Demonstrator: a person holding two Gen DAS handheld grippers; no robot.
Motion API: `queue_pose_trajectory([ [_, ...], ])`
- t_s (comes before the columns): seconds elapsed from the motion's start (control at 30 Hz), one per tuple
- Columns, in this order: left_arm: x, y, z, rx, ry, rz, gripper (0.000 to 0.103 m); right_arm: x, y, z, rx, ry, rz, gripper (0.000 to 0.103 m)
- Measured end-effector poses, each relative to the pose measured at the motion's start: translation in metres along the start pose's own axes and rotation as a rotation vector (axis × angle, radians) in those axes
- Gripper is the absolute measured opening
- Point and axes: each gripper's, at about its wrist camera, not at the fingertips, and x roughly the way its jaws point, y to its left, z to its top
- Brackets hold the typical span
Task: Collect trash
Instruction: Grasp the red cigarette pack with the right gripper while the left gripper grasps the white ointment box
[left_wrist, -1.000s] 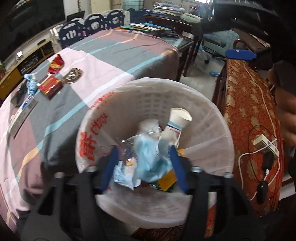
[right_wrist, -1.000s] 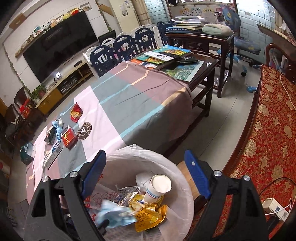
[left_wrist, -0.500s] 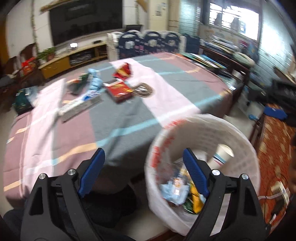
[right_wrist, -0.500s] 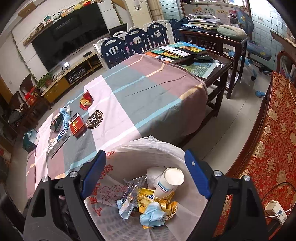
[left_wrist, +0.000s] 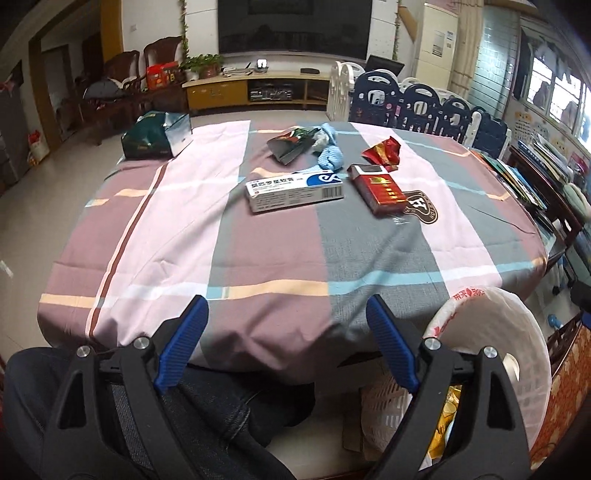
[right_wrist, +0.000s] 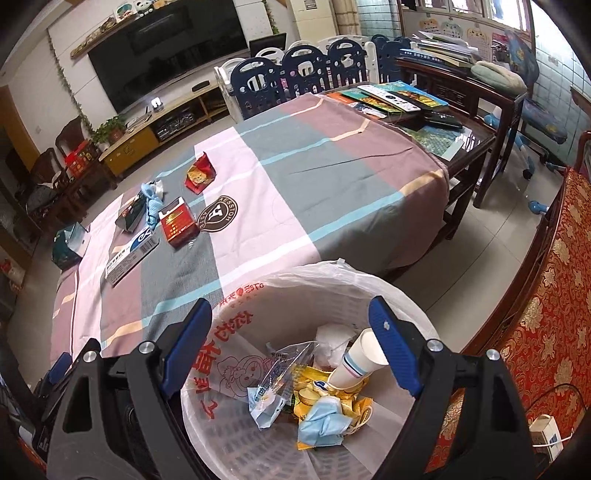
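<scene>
Striped tablecloth holds leftover boxes and wrappers. Both grippers, left gripper and right gripper, gape empty. Grabbing the flat white box could bunch the cloth.

On the table: one white and blue medicine box, one red cigarette pack, one crumpled red wrapper, one dark wrapper, one blue rag. One bin, holding one paper cup and one blue face mask.
</scene>
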Motion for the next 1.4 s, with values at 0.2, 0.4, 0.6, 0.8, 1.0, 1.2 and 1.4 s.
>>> queue_pose_trajectory([
  [0.2,0.001,0.0,-0.004,-0.006,-0.007,0.0,0.087,0.01,0.01,-0.004,-0.013,0.031,0.01,0.085],
  [0.4,0.002,0.006,-0.002,-0.021,-0.021,0.005,0.087,0.023,0.029,-0.007,-0.031,0.055,0.038,0.085],
  [0.6,0.007,0.023,0.001,-0.058,-0.023,0.034,0.087,0.037,0.049,-0.007,-0.036,0.079,0.072,0.085],
  [0.8,0.012,0.043,0.003,-0.11,-0.014,0.057,0.087,0.038,0.071,-0.006,-0.064,0.07,0.101,0.085],
  [1.0,0.014,0.056,0.004,-0.13,-0.009,0.059,0.087,0.042,0.081,0.0,-0.079,0.063,0.109,0.085],
  [1.2,0.014,0.077,0.013,-0.162,-0.025,0.06,0.076,0.046,0.104,0.03,-0.108,-0.008,0.128,0.084],
  [1.4,0.022,0.093,0.013,-0.208,0.016,0.04,0.076,0.106,0.147,0.075,-0.142,0.012,0.138,0.084],
])
